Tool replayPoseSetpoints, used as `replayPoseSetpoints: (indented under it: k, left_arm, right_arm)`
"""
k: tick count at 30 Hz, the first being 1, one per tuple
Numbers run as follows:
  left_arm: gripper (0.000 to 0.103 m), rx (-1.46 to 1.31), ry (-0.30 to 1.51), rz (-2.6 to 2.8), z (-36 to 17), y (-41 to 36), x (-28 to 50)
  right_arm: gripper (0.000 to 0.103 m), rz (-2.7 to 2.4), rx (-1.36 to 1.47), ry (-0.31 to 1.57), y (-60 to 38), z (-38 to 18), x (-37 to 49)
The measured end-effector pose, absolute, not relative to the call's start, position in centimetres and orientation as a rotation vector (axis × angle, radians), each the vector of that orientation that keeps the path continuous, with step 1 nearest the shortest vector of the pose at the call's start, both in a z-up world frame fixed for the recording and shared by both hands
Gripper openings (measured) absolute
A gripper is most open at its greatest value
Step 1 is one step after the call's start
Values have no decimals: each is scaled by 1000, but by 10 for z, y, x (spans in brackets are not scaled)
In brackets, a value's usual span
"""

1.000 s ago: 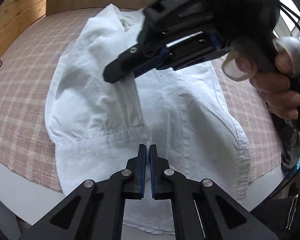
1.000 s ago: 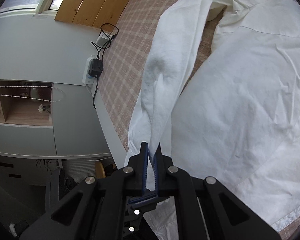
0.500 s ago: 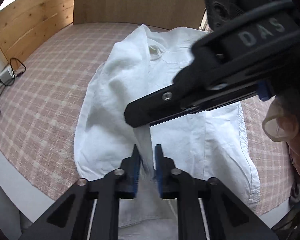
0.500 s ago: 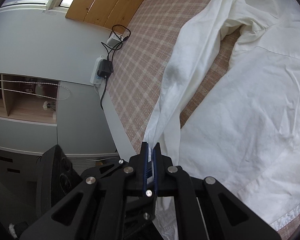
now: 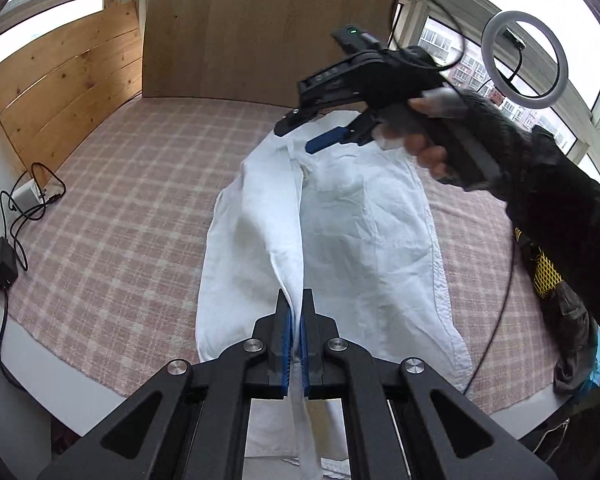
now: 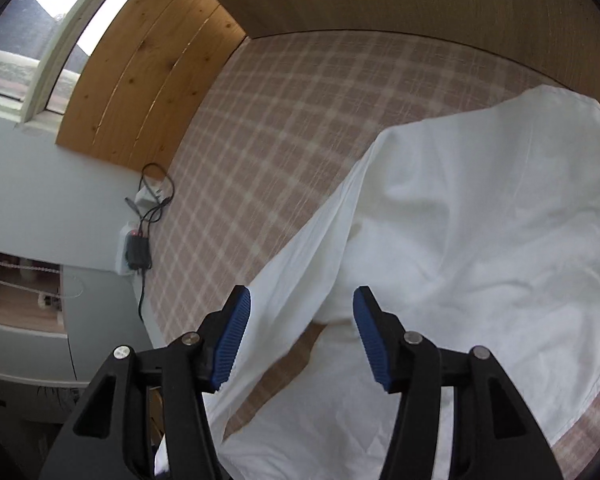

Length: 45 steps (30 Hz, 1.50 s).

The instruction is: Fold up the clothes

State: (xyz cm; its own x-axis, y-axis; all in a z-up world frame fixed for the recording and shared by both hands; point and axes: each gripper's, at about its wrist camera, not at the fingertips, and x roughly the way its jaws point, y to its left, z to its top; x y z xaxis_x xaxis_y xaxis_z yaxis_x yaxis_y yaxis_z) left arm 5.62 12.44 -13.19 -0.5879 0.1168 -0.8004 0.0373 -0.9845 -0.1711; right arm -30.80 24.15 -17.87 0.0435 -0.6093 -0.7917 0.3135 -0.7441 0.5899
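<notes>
Nearest the front edge of the bed, the left claw (image 5: 295, 312) is clamped tight on a narrow strip of the white shirt's sleeve (image 5: 296, 248), its blue pads pressed against the fabric from both sides. The sleeve runs taut from that grip up across the shirt toward the collar end.

The white shirt (image 5: 364, 232) lies lengthwise on the pink checked bedspread (image 5: 112, 240), hem at the near edge of the bed, collar toward the far edge. Its left side is folded inward over the body; the right side lies flat with the seam visible.

Over the collar end, the right claw (image 5: 314, 136) is held in the air by a hand (image 5: 428, 140) in a dark fingerless glove. Its jaws are opening and stand wide apart; in its own view the pads (image 6: 232, 340) touch nothing, with the shirt (image 6: 480, 240) lying below and beyond them.

At the left edge of the bed lie a white charger with a black cable (image 5: 32, 196) and a black adapter (image 5: 0, 264). Wooden boards (image 5: 272, 28) stand along the far edge. A ring light (image 5: 524, 56) stands at the window beyond the far right corner.
</notes>
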Motion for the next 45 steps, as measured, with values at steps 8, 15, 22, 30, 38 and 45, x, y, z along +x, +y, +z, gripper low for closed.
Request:
replayPoseSetpoints:
  k: [8,15,22,30,38,45]
  left_arm:
    - [3,-1354,-69,2651,-117,160,62]
    - [3,-1389,253,2393,-148,230,71]
    - [14,-1515,335,2146,-196,276,82]
    - [32,-1520,232,2244,-148,221,103]
    - [38,-1441,371,2466,-141,122,28]
    - [40,-1352,306,2318,-178,100,-77]
  right_arm:
    - [5,-1750,1643,-379,235,-194,-333]
    - [4,-1842,1592,-378,301,-177,-320]
    - [9,-1998,1757,-47,336,-211,-303]
    - [35,-2051,1669,-110,369,-182,-276]
    - [35,-1965,1516,-284,369,-154,-183]
    - [41,-2089,1542,-316,323,-158,-143]
